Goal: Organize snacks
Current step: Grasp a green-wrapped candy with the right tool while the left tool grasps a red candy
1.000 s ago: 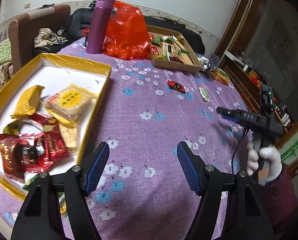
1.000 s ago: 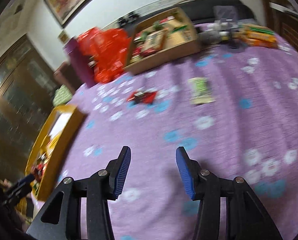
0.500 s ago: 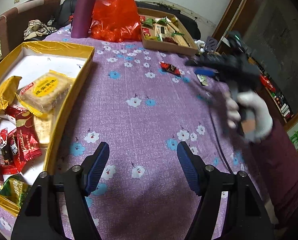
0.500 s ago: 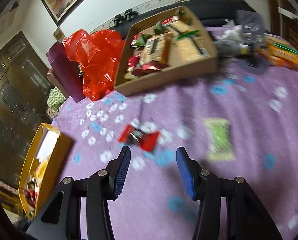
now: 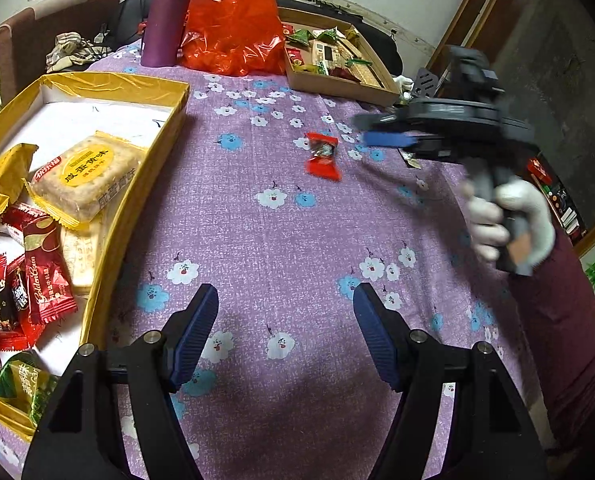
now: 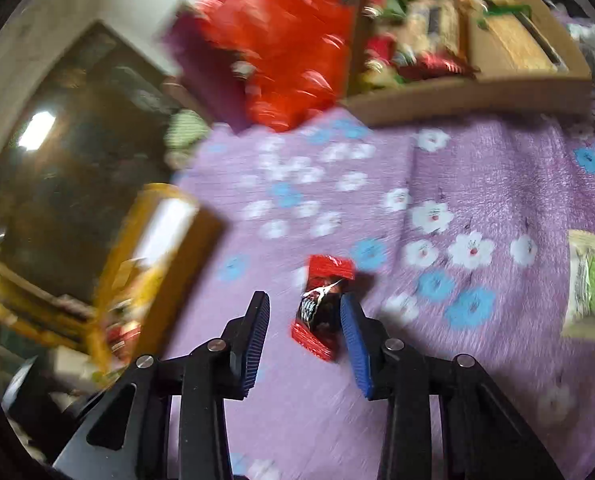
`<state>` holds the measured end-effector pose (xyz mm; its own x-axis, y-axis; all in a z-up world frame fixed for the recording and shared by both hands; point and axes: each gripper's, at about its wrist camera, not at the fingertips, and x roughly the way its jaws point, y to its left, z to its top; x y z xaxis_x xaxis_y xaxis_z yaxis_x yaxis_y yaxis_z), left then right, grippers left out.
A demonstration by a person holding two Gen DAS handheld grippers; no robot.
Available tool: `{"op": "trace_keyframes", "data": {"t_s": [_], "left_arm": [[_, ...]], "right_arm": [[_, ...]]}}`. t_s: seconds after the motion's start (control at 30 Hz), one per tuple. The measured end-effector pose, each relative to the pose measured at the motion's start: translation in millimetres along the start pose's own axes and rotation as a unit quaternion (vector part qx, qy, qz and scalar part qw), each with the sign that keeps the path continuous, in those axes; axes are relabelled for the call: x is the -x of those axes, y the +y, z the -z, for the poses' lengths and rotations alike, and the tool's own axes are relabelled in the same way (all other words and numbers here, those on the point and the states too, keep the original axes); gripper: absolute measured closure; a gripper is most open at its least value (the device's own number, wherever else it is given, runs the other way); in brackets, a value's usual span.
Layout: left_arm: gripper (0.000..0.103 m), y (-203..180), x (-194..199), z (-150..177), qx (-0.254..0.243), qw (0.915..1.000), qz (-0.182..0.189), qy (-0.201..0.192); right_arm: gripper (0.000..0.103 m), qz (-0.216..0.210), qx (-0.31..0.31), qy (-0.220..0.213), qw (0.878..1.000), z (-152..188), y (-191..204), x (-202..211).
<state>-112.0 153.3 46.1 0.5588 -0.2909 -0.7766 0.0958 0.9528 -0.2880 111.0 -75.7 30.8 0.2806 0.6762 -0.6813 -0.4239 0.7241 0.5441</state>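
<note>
A purple flowered tablecloth [image 5: 281, 240] covers the table. On it, toward the far middle, lies a red-wrapped candy [image 5: 322, 155], alone on the cloth and well apart from both boxes.

The right gripper [image 6: 303, 320] hangs low over that candy. Its jaws are closing, with the candy between them: the right blue pad sits at or against the wrapper's edge, while the left pad stands clear of it with cloth showing in the gap. In the left wrist view this same tool reaches in from the right, held by a white-gloved hand [image 5: 509, 224] above a dark red sleeve [image 5: 565, 320]; it is blurred there, and its tips are near the candy.

The left gripper [image 5: 285, 332] hovers over bare cloth at the near side, its jaws apart and holding nothing.

At the left stands a yellow box [image 5: 145, 168] with a white floor, holding wrapped snacks: a biscuit pack [image 5: 83, 178], red sachets and a green packet at its near end. At the far side sits a brown cardboard tray [image 5: 337, 84] of mixed snacks, with a red plastic bag [image 5: 233, 20] and a purple bottle [image 5: 167, 12] to its left. A green-and-white packet [image 6: 585, 284] lies on the cloth to the right of the candy.
</note>
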Motion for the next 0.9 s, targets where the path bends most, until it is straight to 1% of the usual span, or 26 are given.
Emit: {"op": "trace_keyframes", "data": {"t_s": [0.03,0.07,0.1,0.13,0.17,0.23,0.3,0.33,0.47,0.53,0.57,0.6,0.63,0.67,0.7,0.8,0.9], "left_arm": [[0.033,-0.1,-1.2,-0.4,0.003,1.0,0.003,0.001],[0.033,-0.1,-2.0,-0.9,0.004,1.0,0.006,0.002],[0.033,-0.8,-3.2,-0.8,0.006,0.9999,0.011,0.003],[0.033,-2.6,-4.9,-0.6,0.008,0.9998,0.016,0.006],[0.033,-4.1,-6.2,-0.6,0.008,0.9998,0.018,0.008],[0.033,-9.4,-7.9,-0.3,0.004,0.9997,0.02,0.012],[0.033,-15.3,-8.0,0.0,-0.003,0.9997,0.019,0.013],[0.033,-18.1,-7.9,-0.6,-0.006,0.9997,0.018,0.013],[0.033,-24.4,-7.9,-8.7,-0.011,0.9995,0.026,0.016],[0.033,-26.7,-8.9,-17.3,-0.014,0.9993,0.029,0.016],[0.033,-27.9,-9.5,-22.3,-0.017,0.9994,0.028,0.014],[0.033,-29.1,-10.0,-28.4,-0.02,0.9994,0.026,0.01],[0.033,-30.6,-10.9,-35.4,-0.025,0.9994,0.023,0.003],[0.033,-31.4,-12.3,-41.7,-0.029,0.9994,0.02,-0.003],[0.033,-32.7,-15.4,-49.4,-0.032,0.9993,0.015,-0.007],[0.033,-34.0,-28.9,-65.8,-0.036,0.9992,0.014,-0.013],[0.034,-34.3,-49.3,-78.0,-0.04,0.9991,0.008,-0.013]], "right_arm": [[0.063,0.011,-0.008,-0.028,1.0,3.9,-4.4,20.5],[0.062,0.029,-0.018,-0.045,0.998,5.2,-9.5,31.8],[0.059,0.077,-0.034,-0.078,0.993,7.1,-20.7,50.0],[0.053,0.113,-0.043,-0.097,0.988,8.0,-28.6,59.9],[0.052,0.148,-0.056,-0.11,0.981,8.8,-37.9,67.7],[0.052,0.206,-0.08,-0.116,0.968,10.3,-59.6,74.8],[0.052,0.239,-0.085,-0.12,0.96,9.0,-70.8,72.7],[0.052,0.244,-0.089,-0.12,0.958,9.3,-75.2,69.4],[0.052,0.24,-0.099,-0.115,0.959,4.2,-84.1,51.4],[0.052,0.253,-0.092,-0.106,0.957,-1.4,-82.9,37.2],[0.054,0.264,-0.085,-0.112,0.954,-3.0,-81.9,35.8],[0.061,0.282,-0.08,-0.11,0.95,-2.5,-78.8,32.6],[0.083,0.293,-0.076,-0.112,0.947,-0.8,-78.4,33.0],[0.083,0.292,-0.074,-0.108,0.948,0.7,-77.5,31.6],[0.084,0.281,-0.077,-0.108,0.951,4.6,-76.9,32.5],[0.084,0.267,-0.08,-0.117,0.953,20.0,-72.2,41.9],[0.084,0.212,-0.096,-0.127,0.964,46.2,-67.9,58.6]]}}
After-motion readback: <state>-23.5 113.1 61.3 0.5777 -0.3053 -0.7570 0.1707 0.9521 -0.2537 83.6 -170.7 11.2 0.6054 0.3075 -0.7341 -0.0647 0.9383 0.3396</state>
